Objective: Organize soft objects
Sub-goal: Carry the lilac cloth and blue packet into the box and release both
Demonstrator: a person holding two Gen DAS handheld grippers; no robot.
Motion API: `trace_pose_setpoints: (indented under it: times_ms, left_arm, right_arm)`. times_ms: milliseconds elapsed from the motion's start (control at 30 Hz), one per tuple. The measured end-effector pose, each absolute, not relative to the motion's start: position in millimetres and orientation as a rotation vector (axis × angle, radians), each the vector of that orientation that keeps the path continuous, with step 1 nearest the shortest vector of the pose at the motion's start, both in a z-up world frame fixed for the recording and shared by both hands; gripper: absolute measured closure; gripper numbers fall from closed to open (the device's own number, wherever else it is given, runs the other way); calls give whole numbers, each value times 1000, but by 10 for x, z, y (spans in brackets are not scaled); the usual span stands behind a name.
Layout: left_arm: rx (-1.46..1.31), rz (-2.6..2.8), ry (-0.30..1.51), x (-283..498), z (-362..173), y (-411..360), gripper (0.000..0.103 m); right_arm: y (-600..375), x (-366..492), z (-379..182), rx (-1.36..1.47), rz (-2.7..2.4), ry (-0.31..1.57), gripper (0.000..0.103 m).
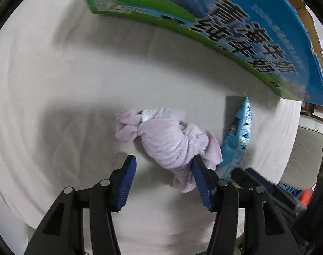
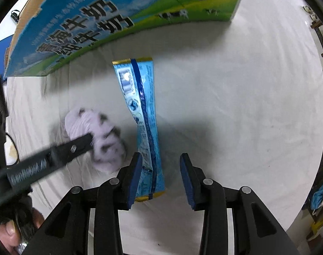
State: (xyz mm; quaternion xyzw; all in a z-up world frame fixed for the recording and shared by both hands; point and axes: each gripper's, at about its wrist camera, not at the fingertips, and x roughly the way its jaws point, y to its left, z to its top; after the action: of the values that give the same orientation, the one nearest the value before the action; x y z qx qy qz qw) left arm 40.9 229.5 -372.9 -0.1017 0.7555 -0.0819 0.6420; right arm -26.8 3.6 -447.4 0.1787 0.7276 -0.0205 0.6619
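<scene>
A lilac plush cloth (image 1: 167, 140) lies bunched on the white table cover (image 1: 55, 85). My left gripper (image 1: 164, 158) points down over its near end. The right finger overlaps the plush and the left finger stands apart from it, so the jaws are open. In the right wrist view the plush (image 2: 84, 125) is blurred, with one of the left gripper's fingers (image 2: 76, 146) lying over it. A long light-blue packet (image 2: 144, 116) lies flat beside the plush. Its near end sits between the fingers of my right gripper (image 2: 160, 155), against the left pad and clear of the right, so that gripper is open.
A big blue and green printed carton (image 1: 225, 21) (image 2: 87, 21) stands across the back of the table. The table's edge and a beige chair (image 1: 306, 159) are at the right of the left wrist view. A person's hand (image 2: 10, 231) shows bottom left.
</scene>
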Motion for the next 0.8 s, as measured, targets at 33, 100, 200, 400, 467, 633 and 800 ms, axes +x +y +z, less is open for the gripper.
trace_pose_setpoints:
  times_ms: [33,100,200,400,467,633,800]
  left_arm:
    - [-254,-186,1729,414,-3738,2327,50]
    - [-345,-178,1741,439,-3776,2406,47]
    - [-478,-168,1739,481,-3839,2501,45]
    - [-557,-156,1778,550,-4067,2351,44]
    - [-514,-149,1752,581,-4029,2308,44]
    - [-405,-201,1737,540,-3937,2239,67]
    - [-236,-207,1738,362,-3824,2402,67]
  right_arm:
    - [44,-244,-4489,403,-47,1646,63]
    - [88,-166,-4515,401,-54,1649,63]
    - [176,-188,-4617,348,-65,1664,63]
    - [394,-323,-4699,315,-93,1688,79]
    - [509,-359,-4738,308,-102,1694,79]
    - [530,-389,-4770,273,-122,1727,82]
    - [436,-454,-4735,196,-129,1713,82]
